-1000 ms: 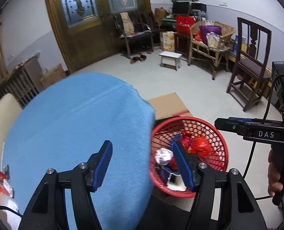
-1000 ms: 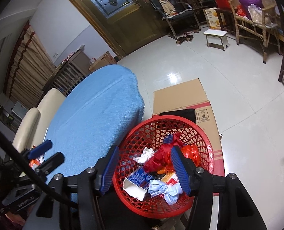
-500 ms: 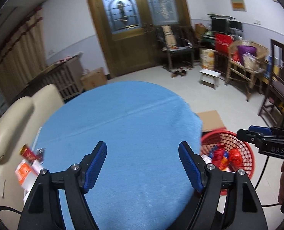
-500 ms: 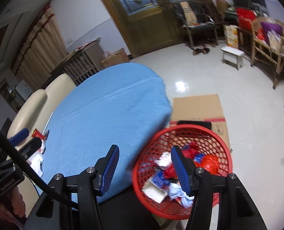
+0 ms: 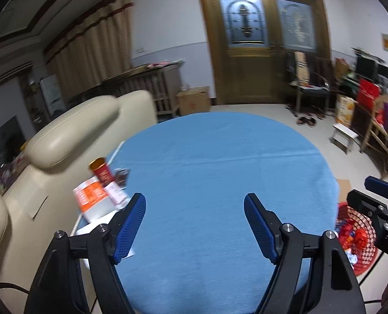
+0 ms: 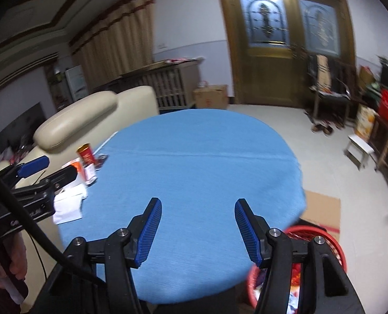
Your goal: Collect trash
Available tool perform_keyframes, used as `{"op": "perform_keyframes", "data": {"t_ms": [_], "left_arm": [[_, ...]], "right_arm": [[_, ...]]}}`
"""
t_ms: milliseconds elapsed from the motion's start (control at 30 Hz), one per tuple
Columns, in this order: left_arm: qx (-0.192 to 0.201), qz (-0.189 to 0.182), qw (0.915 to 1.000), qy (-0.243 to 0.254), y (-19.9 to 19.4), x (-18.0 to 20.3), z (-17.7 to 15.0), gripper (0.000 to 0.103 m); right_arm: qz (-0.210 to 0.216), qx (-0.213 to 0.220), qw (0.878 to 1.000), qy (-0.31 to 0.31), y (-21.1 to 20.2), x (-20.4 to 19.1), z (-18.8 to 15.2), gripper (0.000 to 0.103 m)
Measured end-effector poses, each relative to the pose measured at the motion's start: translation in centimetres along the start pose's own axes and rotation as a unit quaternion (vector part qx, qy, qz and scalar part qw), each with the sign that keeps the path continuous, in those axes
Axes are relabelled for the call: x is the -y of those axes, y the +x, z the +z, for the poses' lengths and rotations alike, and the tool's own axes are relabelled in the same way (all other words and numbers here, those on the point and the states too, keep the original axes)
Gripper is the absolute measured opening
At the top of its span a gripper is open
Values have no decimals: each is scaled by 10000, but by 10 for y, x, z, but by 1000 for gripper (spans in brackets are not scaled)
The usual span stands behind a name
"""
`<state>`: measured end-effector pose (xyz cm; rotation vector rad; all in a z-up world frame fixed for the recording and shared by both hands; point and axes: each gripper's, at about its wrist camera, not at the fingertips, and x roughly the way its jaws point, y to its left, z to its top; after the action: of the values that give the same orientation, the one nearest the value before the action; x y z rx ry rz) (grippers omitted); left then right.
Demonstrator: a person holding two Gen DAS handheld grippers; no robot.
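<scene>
A round table with a blue cloth [image 5: 220,162] fills both views [image 6: 199,172]. At its left edge lies trash: a red can [image 5: 101,172], an orange and white packet [image 5: 89,196], small wrappers [image 5: 120,178] and white paper [image 6: 68,206]; the can also shows in the right wrist view [image 6: 86,155]. A red mesh basket [image 5: 361,238] holding trash sits on the floor at the table's right [image 6: 335,246]. My left gripper [image 5: 194,225] is open and empty above the near table edge. My right gripper [image 6: 196,230] is open and empty, to the right of the left one.
A cream sofa [image 5: 63,141] stands against the table's left side. Flattened cardboard [image 6: 322,209] lies on the floor by the basket. A white stool [image 5: 344,133], wooden chairs [image 5: 306,89] and cluttered furniture line the right wall. Wooden doors [image 5: 262,41] are behind.
Both grippers swung from over the red basket leftward and up to face the table. The trash at the table's left edge came into view. Both stayed open.
</scene>
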<state>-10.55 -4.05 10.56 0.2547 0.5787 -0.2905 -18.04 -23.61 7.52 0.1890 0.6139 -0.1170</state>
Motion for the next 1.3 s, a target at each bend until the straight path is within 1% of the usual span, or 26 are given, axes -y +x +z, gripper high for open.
{"op": "perform_keyframes", "data": {"t_ms": [233,367,600,867,1300], "left_arm": [[101,329,9984,-439,-10,-52,-7,78],[95,309,9982,-513,-14,-66,-11,79],[227,426,9968,-644,-25,-88,-19,80],[354,554,9954,-692,-35,-97,-22,80],[325,545,9962,-595,-35,-90,-22,80]], "right_arm": [[193,51,9996,-189,7,-44,13,62],[252,49,9994,-231,10,-60,14,62],[336,69,9989,-314,10,-83,16,62],[300,237,9987,-329,5,-93,11,62],[244,324,9991,-134,6,-82,3,63]]}}
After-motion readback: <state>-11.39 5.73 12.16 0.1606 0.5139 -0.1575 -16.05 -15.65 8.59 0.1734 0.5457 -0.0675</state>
